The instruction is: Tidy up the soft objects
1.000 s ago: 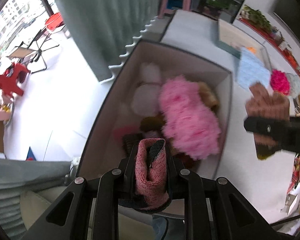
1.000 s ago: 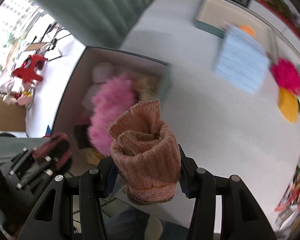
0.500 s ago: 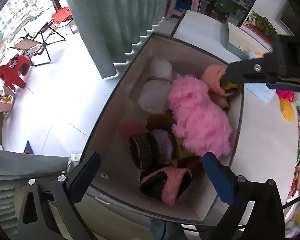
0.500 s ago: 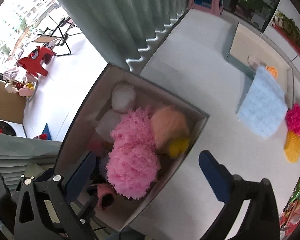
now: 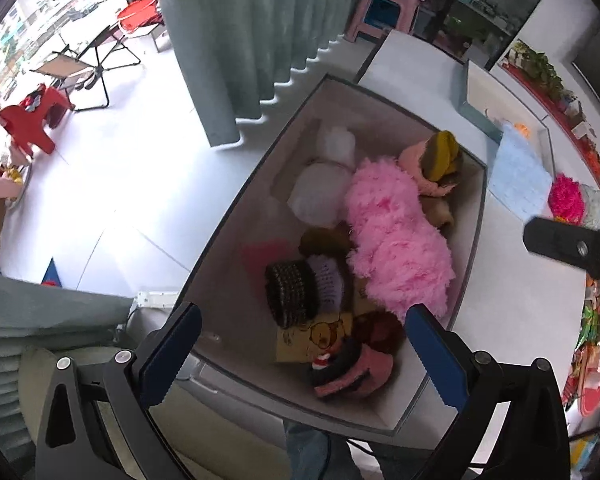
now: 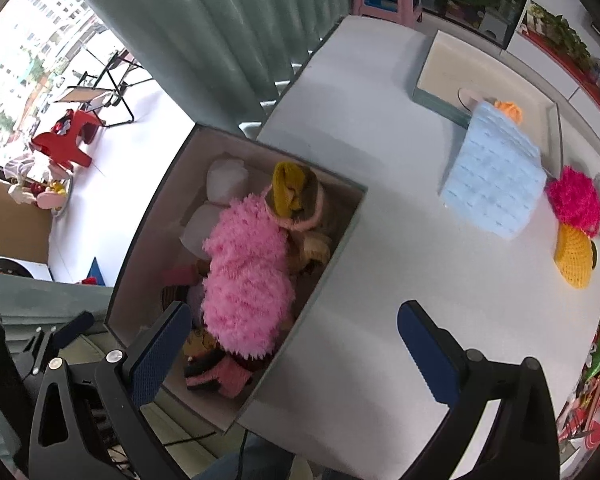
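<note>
Left wrist view looks right down into the grey box [image 5: 236, 216]: fluffy pink thing [image 5: 396, 240] in the middle, two white puffs [image 5: 320, 192] at its 10 o'clock, a dark ribbed knit roll [image 5: 290, 298] at 8 o'clock, a pink-and-black knit piece [image 5: 360, 372] at 6 o'clock, and a peach knit with a mustard band [image 5: 440, 160] at 1 o'clock. The right wrist view hides most of that behind the box wall but shows the white table [image 6: 380, 160] better: blue quilted cloth [image 6: 496, 184], magenta pom [image 6: 574, 200], yellow knit [image 6: 574, 256] and a shallow tray [image 6: 432, 98] at 12 o'clock. Left gripper [image 5: 300, 354] and right gripper [image 6: 296, 354] both spread wide, nothing in either, jaws having just opened.
</note>
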A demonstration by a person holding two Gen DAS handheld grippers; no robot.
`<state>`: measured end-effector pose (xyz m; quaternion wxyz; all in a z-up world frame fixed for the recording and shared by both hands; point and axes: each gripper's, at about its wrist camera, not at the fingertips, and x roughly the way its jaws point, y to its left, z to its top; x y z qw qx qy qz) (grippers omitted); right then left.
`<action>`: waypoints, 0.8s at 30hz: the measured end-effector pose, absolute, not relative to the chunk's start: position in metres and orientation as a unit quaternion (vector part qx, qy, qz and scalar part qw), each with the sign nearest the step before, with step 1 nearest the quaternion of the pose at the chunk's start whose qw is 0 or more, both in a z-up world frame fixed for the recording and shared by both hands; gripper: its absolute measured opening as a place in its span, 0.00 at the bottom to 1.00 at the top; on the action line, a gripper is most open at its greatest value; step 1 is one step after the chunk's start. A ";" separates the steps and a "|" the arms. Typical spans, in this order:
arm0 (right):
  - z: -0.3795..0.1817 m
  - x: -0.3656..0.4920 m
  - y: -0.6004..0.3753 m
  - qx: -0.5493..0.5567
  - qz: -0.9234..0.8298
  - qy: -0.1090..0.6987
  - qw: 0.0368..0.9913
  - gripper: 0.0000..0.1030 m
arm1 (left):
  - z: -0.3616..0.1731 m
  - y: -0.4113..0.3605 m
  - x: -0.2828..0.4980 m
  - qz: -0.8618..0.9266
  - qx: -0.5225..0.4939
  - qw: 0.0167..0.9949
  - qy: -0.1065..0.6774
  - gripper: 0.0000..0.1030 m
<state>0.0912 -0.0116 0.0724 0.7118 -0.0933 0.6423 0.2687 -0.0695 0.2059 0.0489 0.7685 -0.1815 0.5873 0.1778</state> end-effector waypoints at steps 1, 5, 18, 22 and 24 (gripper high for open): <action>0.071 0.089 -0.012 -0.093 0.271 0.646 0.708 1.00 | 0.048 0.206 -0.070 0.175 -0.184 0.767 0.590 1.00; 0.068 0.082 -0.011 -0.095 0.272 0.658 0.696 1.00 | 0.047 0.204 -0.071 0.173 -0.166 0.763 0.600 1.00; 0.071 0.075 0.011 -0.124 0.278 0.654 0.692 1.00 | 0.055 0.207 -0.064 0.167 -0.131 0.778 0.591 1.00; 0.071 0.075 0.017 -0.129 0.276 0.653 0.694 1.00 | 0.055 0.210 -0.063 0.163 -0.126 0.781 0.590 1.00; 0.071 0.075 0.021 -0.132 0.274 0.652 0.695 1.00 | 0.054 0.213 -0.063 0.163 -0.123 0.780 0.591 1.00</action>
